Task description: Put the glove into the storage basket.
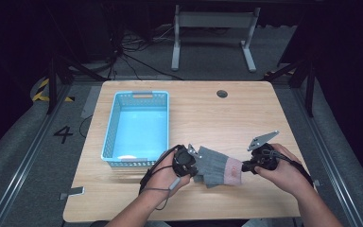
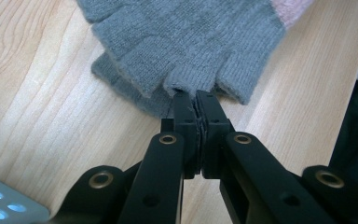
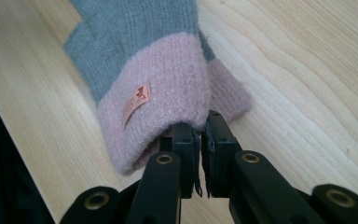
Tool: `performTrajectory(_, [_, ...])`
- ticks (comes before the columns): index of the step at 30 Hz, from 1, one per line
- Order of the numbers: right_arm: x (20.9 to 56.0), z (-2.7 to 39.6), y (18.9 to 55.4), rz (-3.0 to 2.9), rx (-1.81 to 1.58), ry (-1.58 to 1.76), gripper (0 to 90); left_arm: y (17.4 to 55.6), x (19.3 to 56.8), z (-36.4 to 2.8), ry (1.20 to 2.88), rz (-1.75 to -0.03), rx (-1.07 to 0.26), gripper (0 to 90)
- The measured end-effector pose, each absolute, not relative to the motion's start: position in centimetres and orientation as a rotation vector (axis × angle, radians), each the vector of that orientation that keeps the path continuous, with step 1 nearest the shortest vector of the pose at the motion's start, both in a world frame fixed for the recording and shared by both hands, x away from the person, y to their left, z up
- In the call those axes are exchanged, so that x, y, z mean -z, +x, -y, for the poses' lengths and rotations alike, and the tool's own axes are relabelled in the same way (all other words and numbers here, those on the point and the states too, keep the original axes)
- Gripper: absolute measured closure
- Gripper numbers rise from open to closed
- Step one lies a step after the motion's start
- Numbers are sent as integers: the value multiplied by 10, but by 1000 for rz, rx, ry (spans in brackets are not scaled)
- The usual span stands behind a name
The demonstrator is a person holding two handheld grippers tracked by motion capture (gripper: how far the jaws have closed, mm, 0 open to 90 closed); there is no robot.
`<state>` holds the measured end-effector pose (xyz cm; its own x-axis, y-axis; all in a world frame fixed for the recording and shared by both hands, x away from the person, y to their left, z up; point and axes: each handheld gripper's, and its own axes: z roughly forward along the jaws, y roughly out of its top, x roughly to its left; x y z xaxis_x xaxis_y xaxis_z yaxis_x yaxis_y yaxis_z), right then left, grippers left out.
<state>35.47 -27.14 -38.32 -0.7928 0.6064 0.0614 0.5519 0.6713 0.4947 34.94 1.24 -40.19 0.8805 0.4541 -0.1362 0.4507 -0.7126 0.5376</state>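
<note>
Left gripper (image 2: 196,95): jaws clenched, with almost no gap between them. The tips pinch the knit edge of one short finger opening of the glove (image 2: 186,42). In the high view the left gripper (image 1: 192,163) sits at the glove's left end, held in the person's left hand (image 1: 168,175).

Right gripper (image 3: 199,122): jaws drawn close together, with a narrow slit left between them. They grasp the rim of the pink cuff (image 3: 163,93), and the fabric bunches just above the tips. In the high view the right gripper (image 1: 246,166) meets the glove's right end, held in the person's right hand (image 1: 283,170).

Glove (image 1: 215,165): a grey knitted fingerless item with short, open finger stubs at one end and a pink cuff (image 1: 235,171) at the other. A small orange label (image 3: 137,100) is sewn onto the cuff. A second grey and pink layer lies under the first, offset slightly to one side. The glove is stretched between the two grippers, cuff to the right, finger end to the left.

Location: near the front edge of the worktop (image 1: 246,113), roughly at its middle. A blue basket (image 1: 113,125) stands toward the worktop's left edge, well behind and left of the glove's finger end; its near right corner lies close to the left gripper.
</note>
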Motion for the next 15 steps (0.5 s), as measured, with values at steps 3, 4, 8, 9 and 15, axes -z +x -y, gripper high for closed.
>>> performTrajectory(3, [384,273,358,-2751,-779,985,849,347,401,-11,2476,-641,1,882])
performTrajectory(4, [384,273,358,-2742,-783,995,849,347,401,-10,2479,-638,3,882])
performTrajectory(8, [386,275,362,-2730,-789,1016,849,346,402,-8,2497,-632,18,882])
performTrajectory(9, [387,275,363,-2733,-789,1021,849,346,403,-8,2499,-630,18,882])
performTrajectory(15, [393,275,369,-2740,-787,1040,849,345,405,-5,2522,-621,39,882])
